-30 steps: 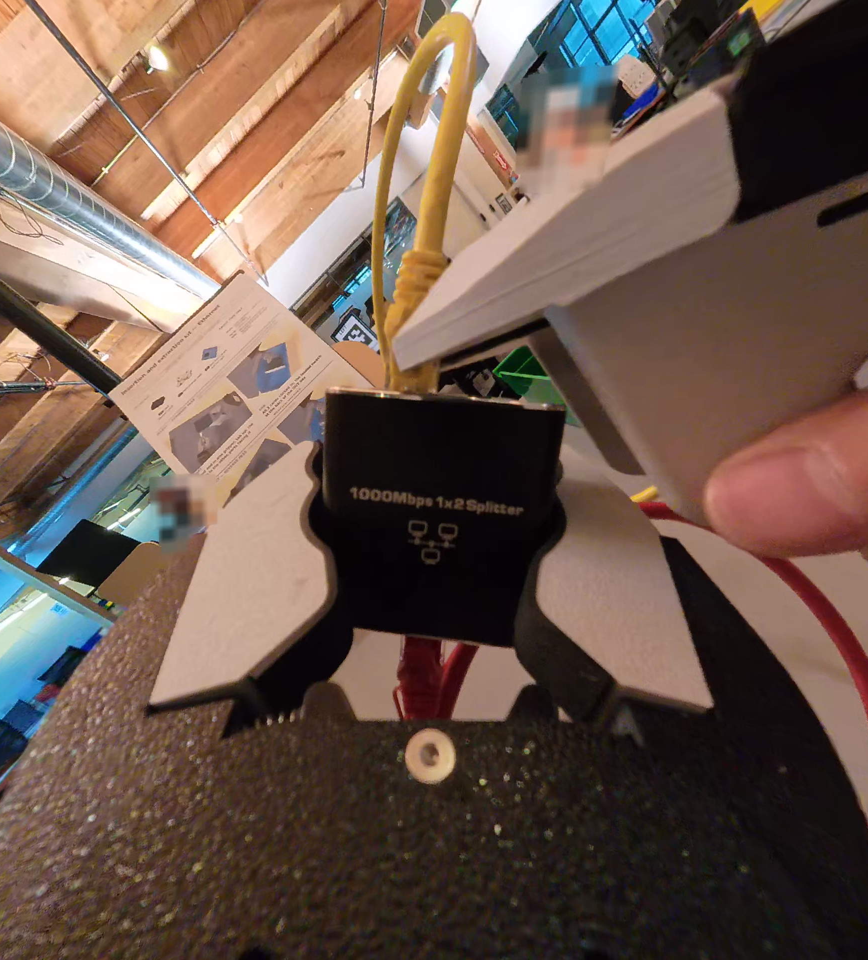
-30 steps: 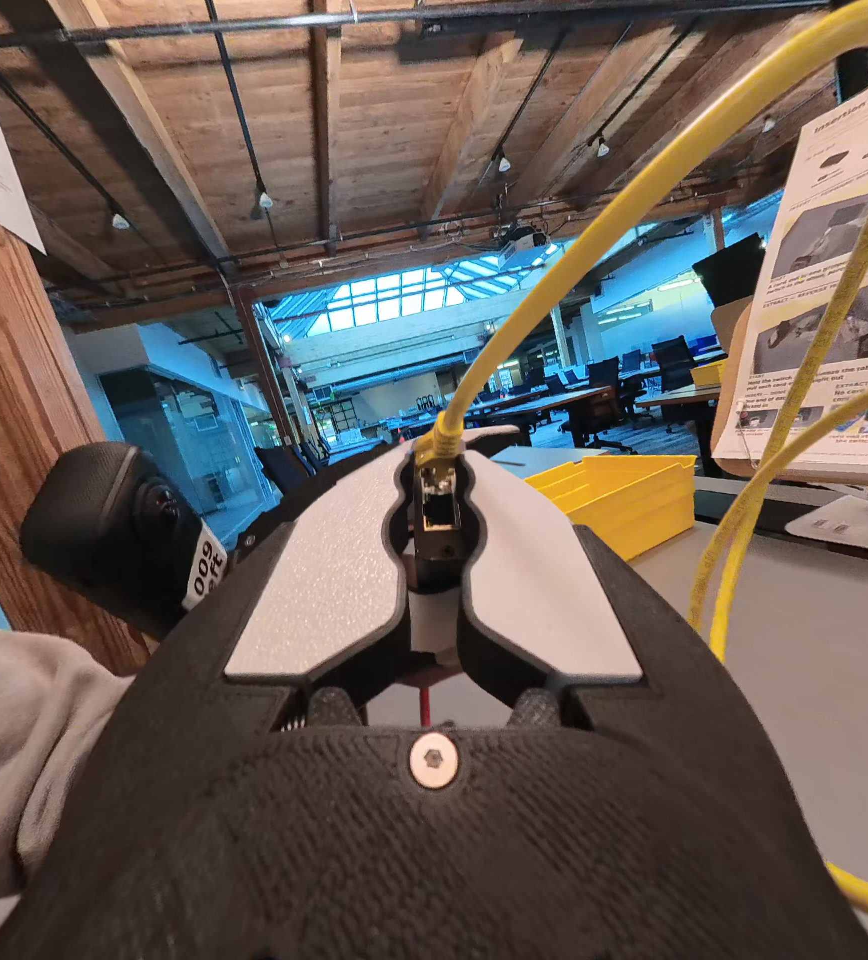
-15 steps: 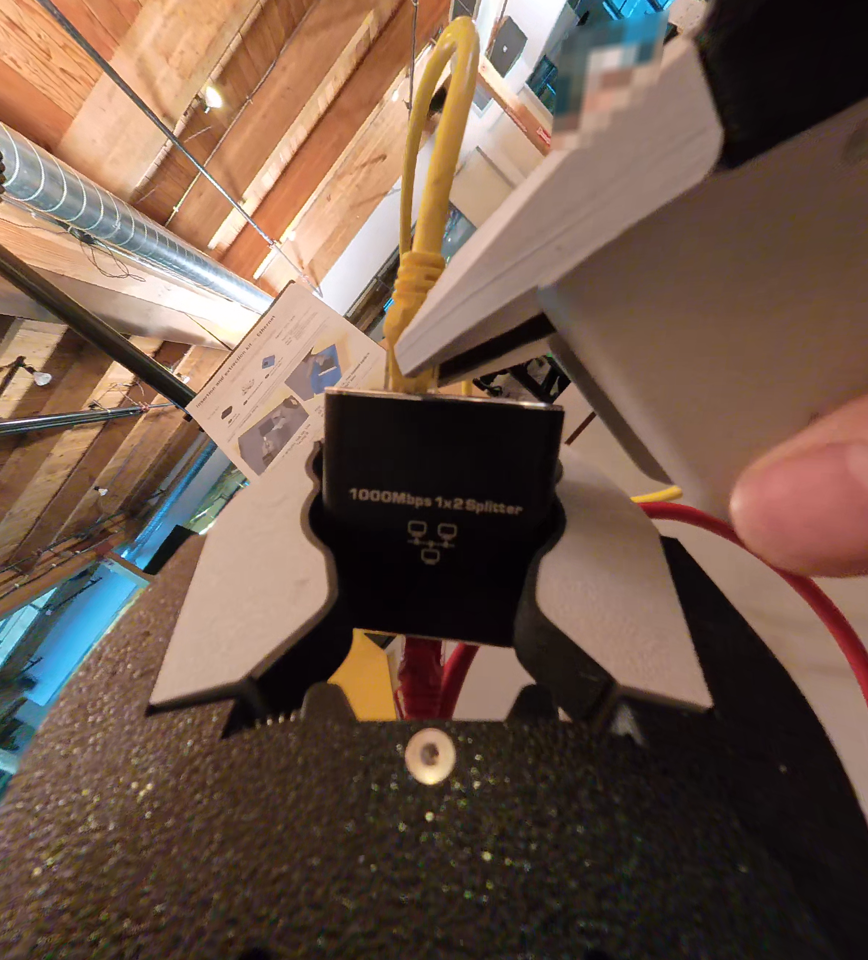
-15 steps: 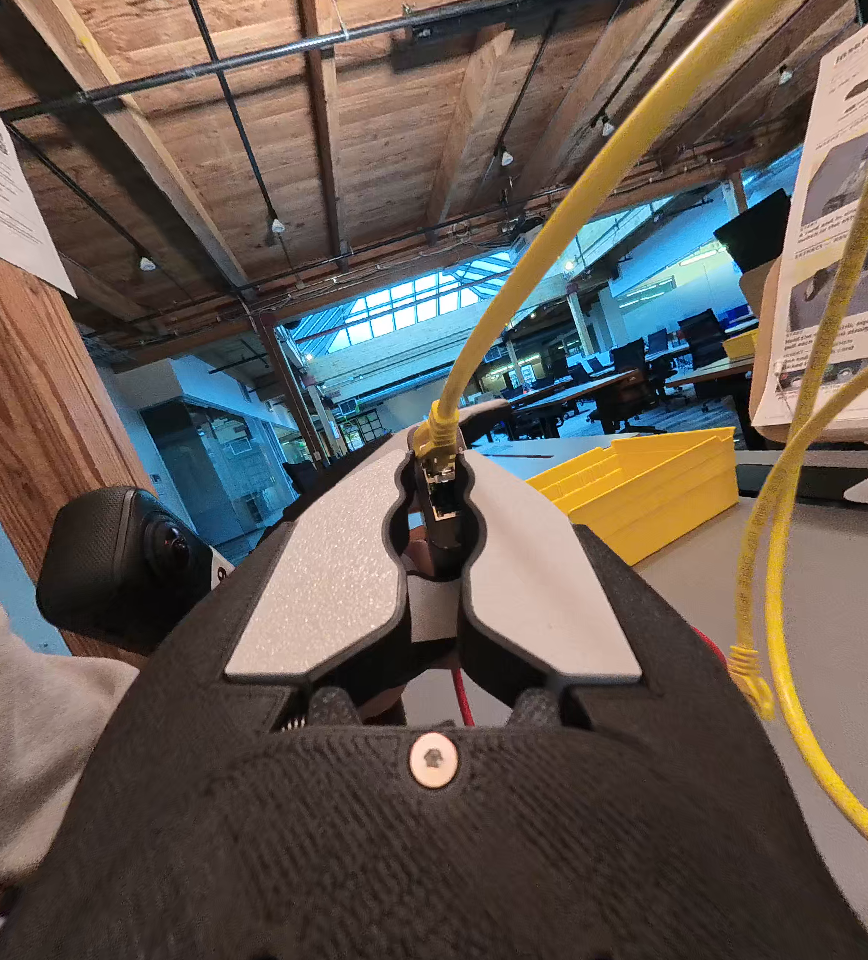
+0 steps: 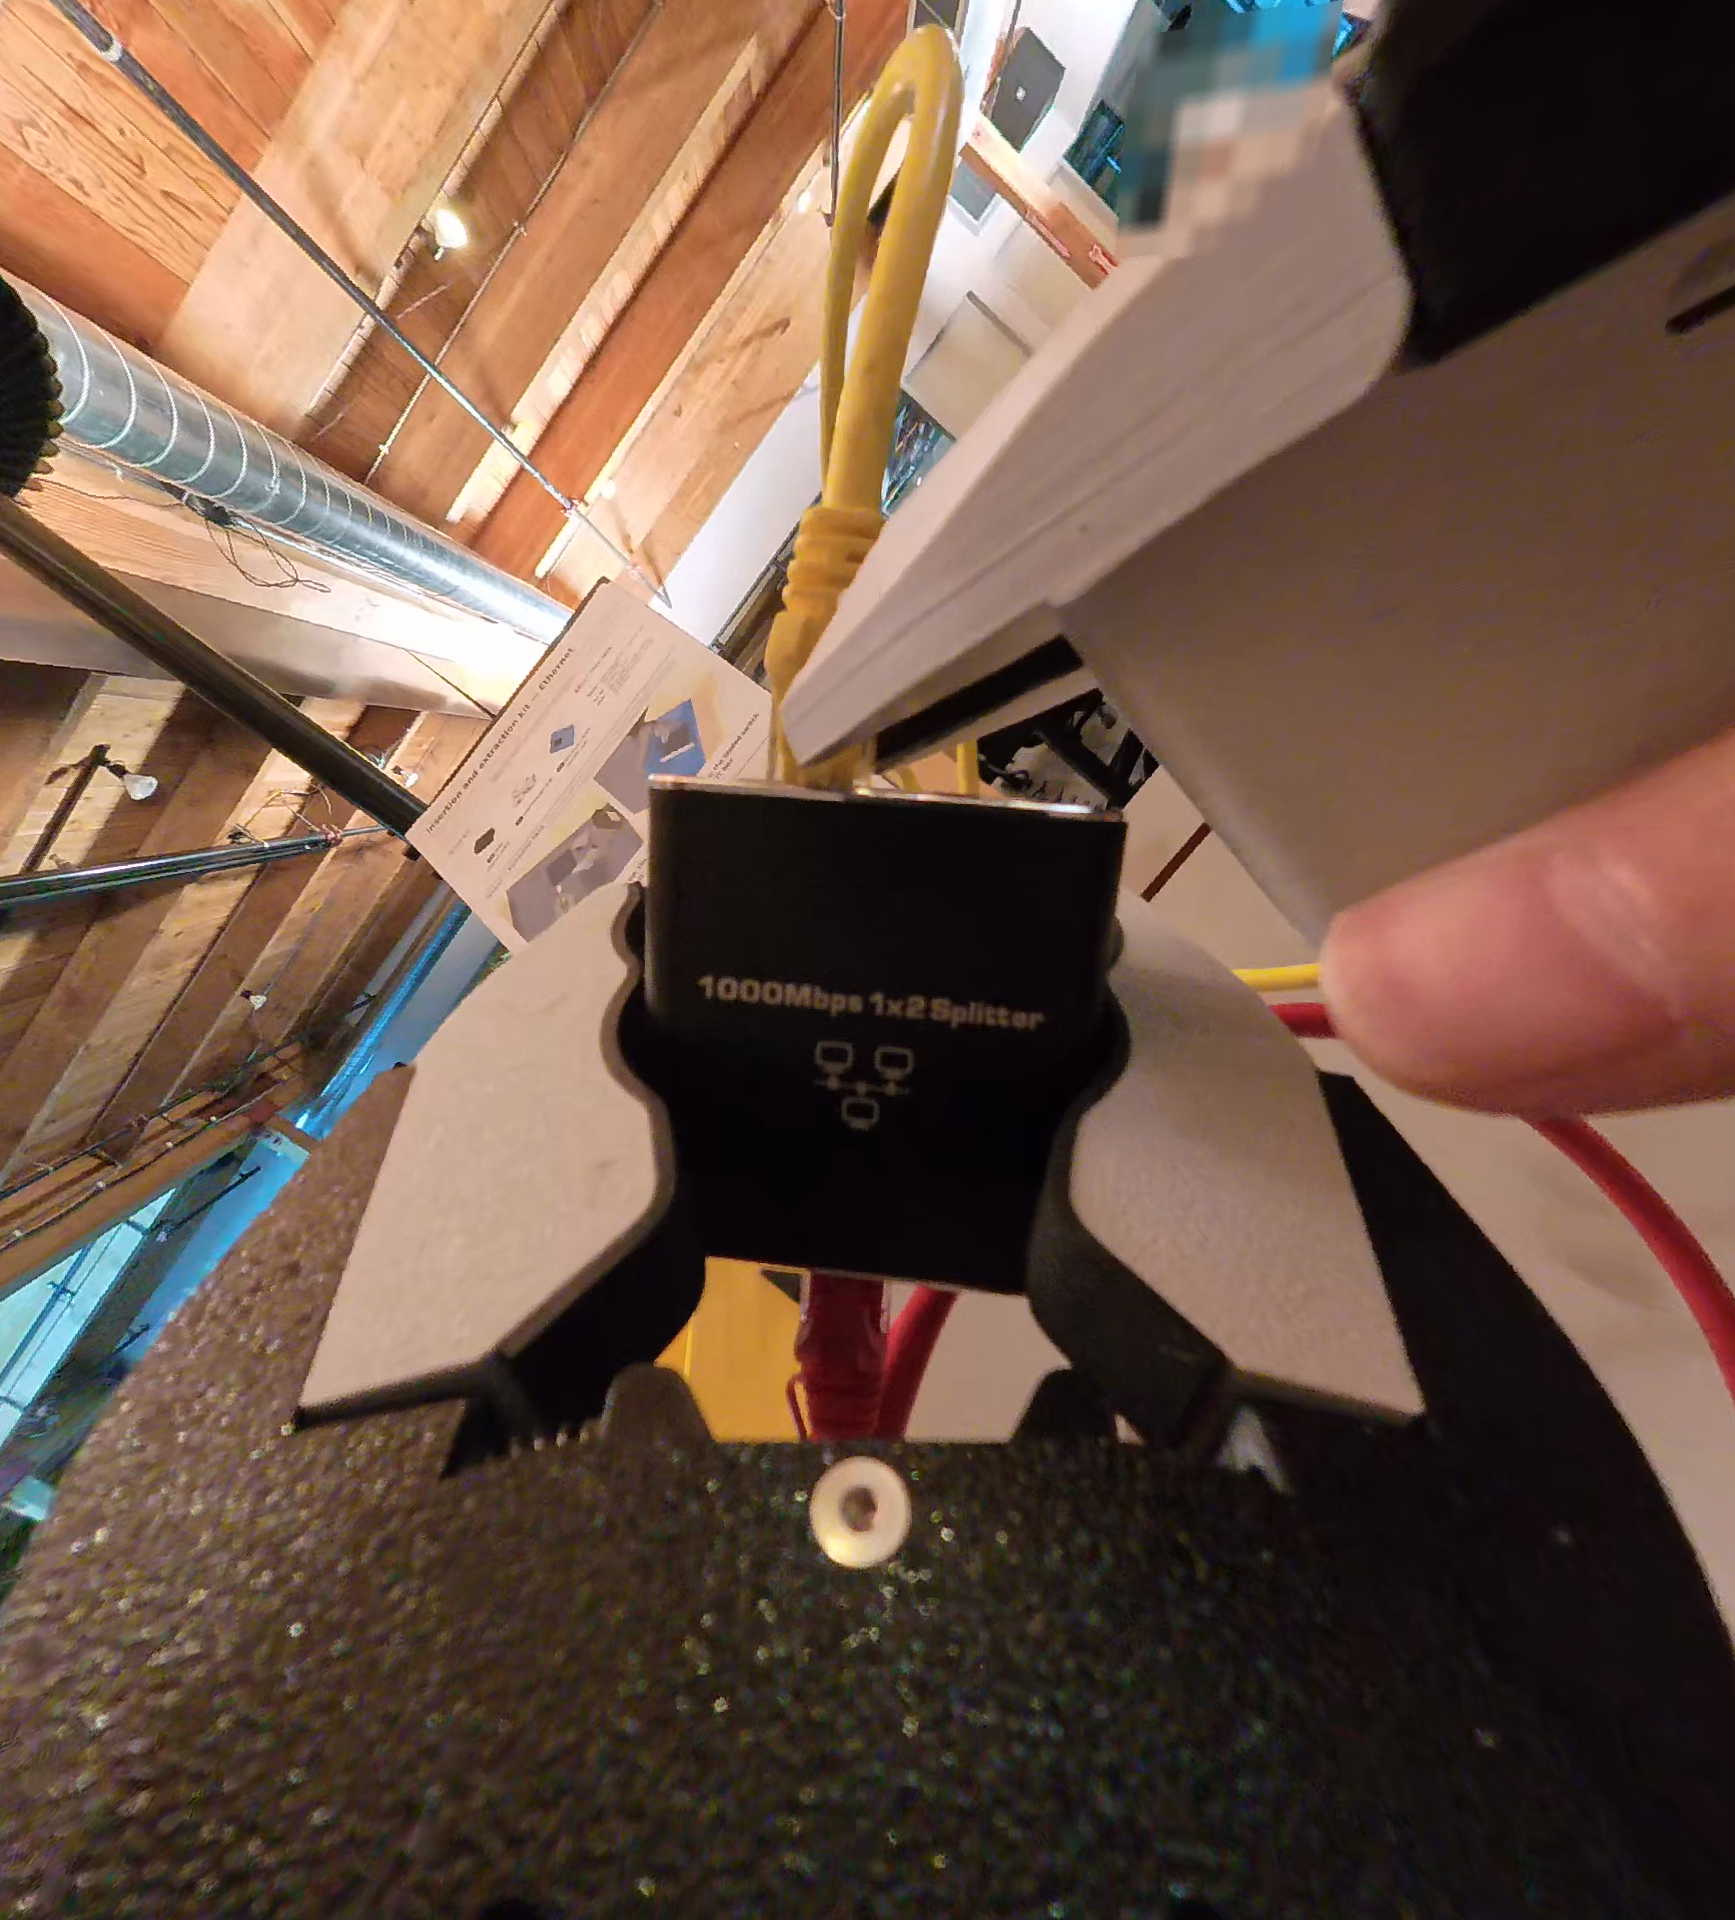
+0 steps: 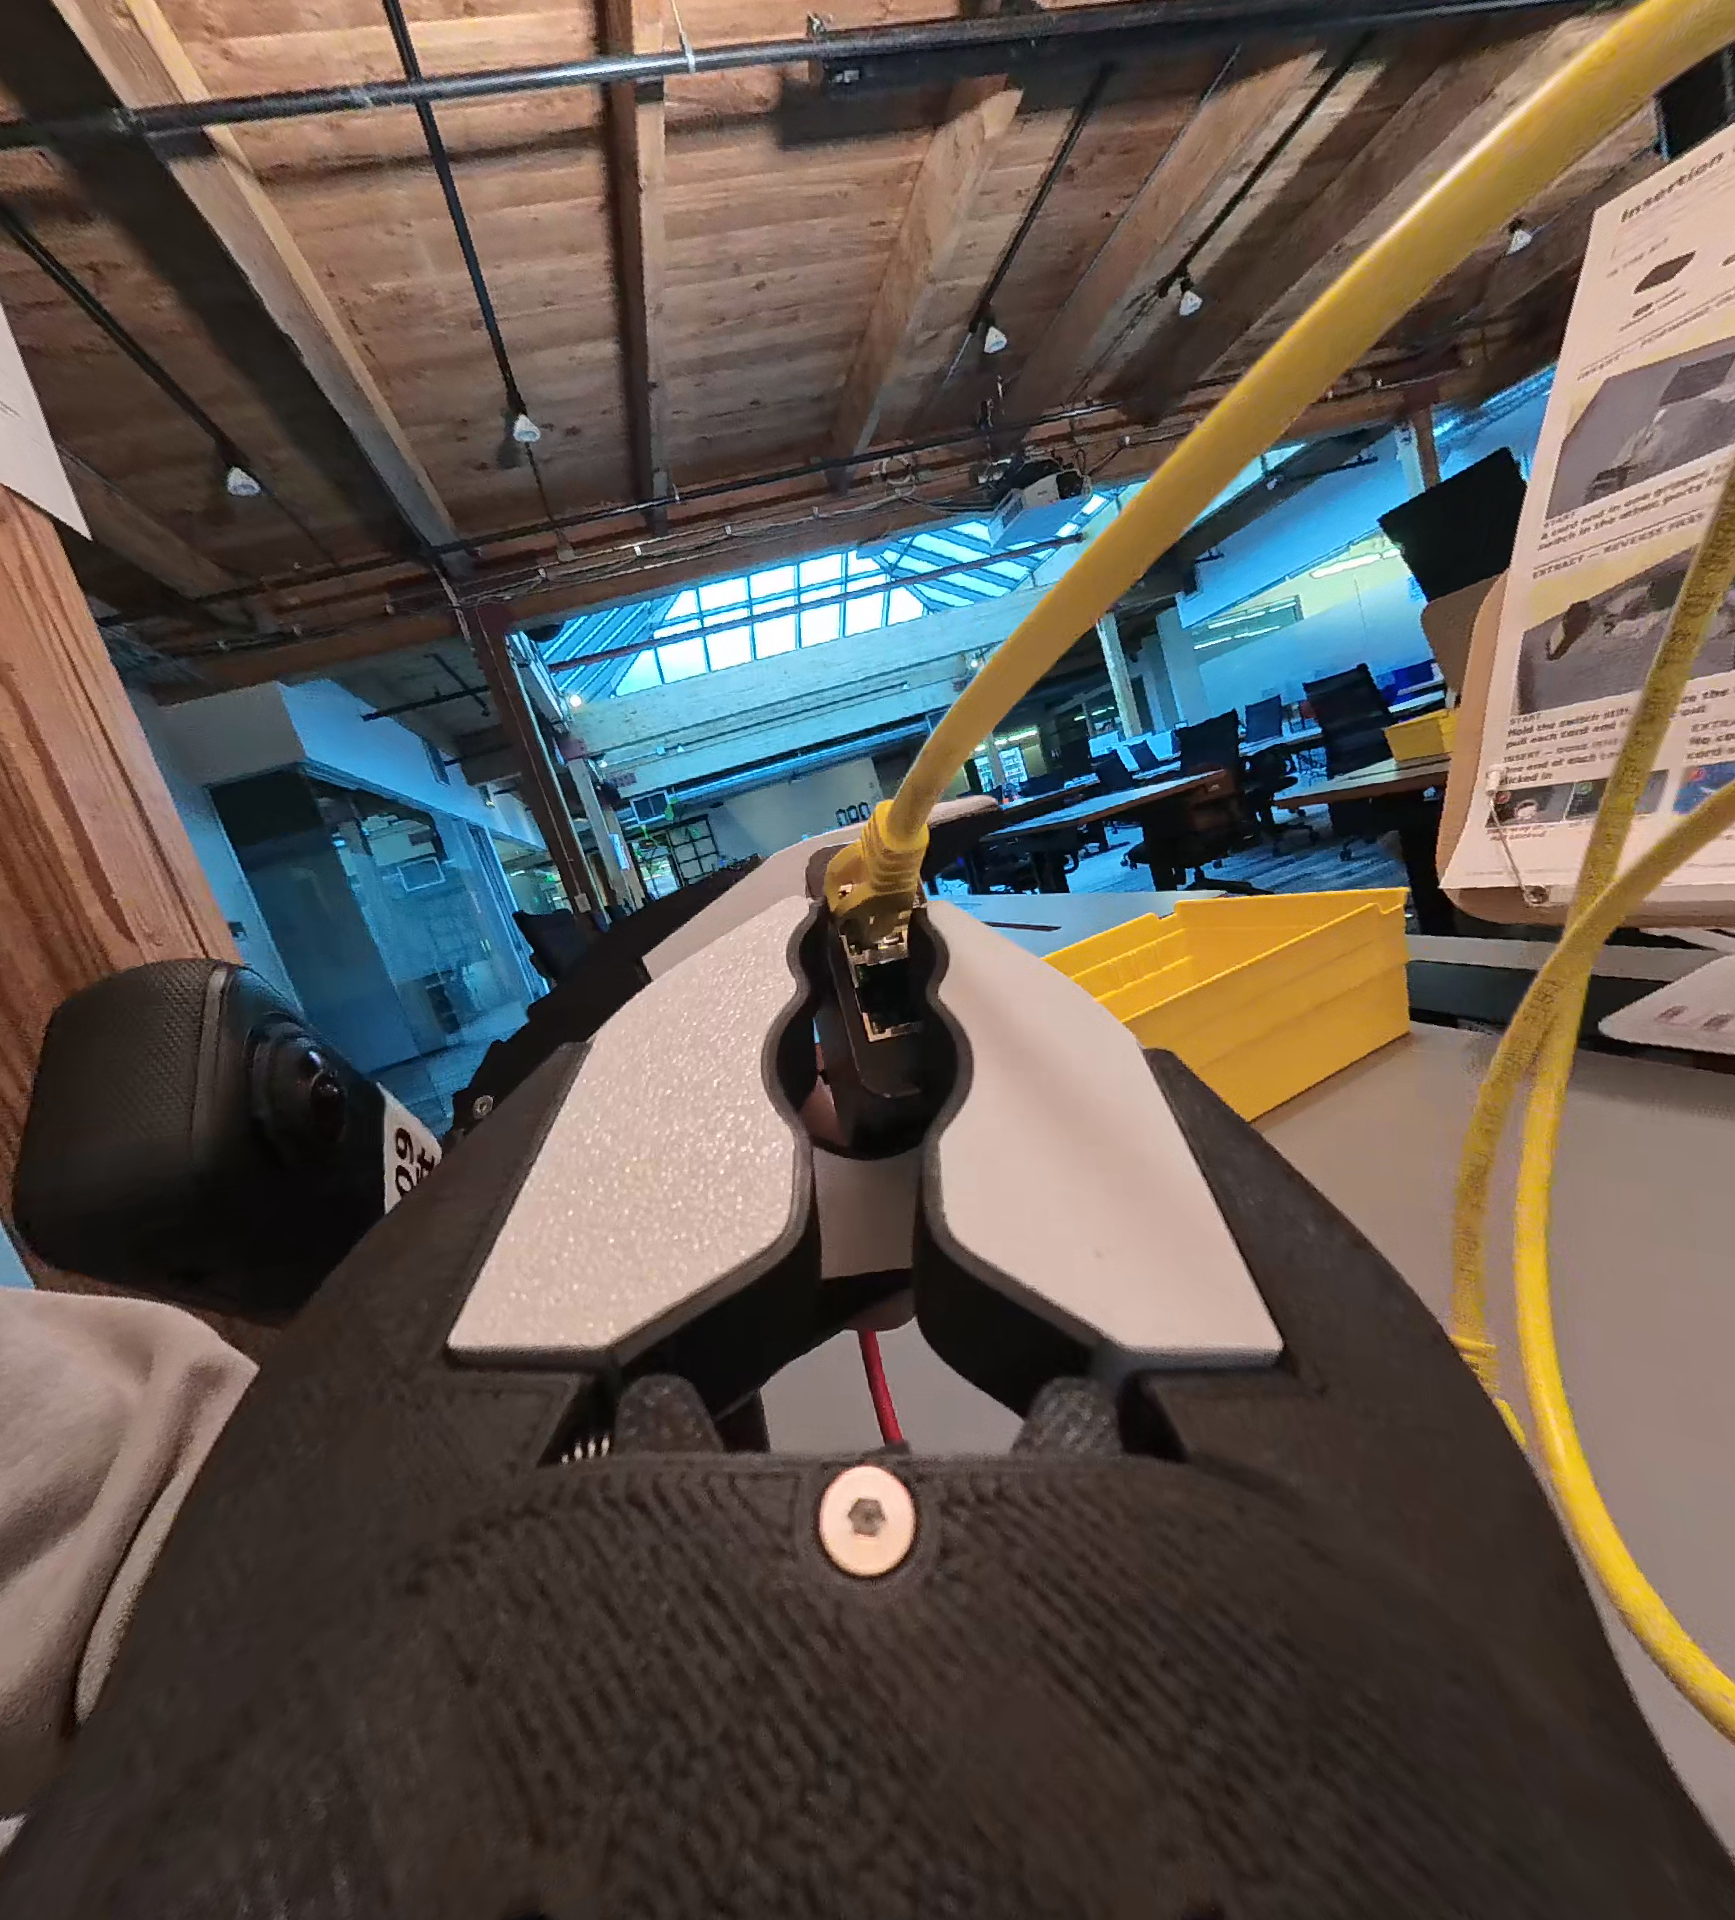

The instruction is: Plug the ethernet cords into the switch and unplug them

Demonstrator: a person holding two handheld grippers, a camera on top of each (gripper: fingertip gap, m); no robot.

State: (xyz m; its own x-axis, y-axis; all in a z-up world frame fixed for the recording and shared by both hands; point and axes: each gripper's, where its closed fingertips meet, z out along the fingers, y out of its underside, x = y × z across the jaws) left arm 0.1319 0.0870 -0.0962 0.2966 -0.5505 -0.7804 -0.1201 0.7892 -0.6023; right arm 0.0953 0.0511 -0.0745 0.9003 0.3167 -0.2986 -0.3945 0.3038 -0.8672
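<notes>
The switch (image 5: pixel 884 1039) is clamped between the left gripper (image 5: pixel 873 1122) jaws, while the yellow cord's plug (image 6: pixel 878 883), seated ahead, is pinched by the nearer right gripper (image 6: pixel 868 997) jaws.

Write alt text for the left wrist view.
The left gripper jaws clamp a small black switch held up toward a wooden ceiling, a yellow cord plugged into its far end and a red cord into its near end. The right gripper's grey finger reaches in beside the yellow plug.

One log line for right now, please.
left gripper: shut on switch | yellow cord: plugged in, far end | red cord: plugged in, near end | right gripper: at yellow plug, grip unclear
</notes>
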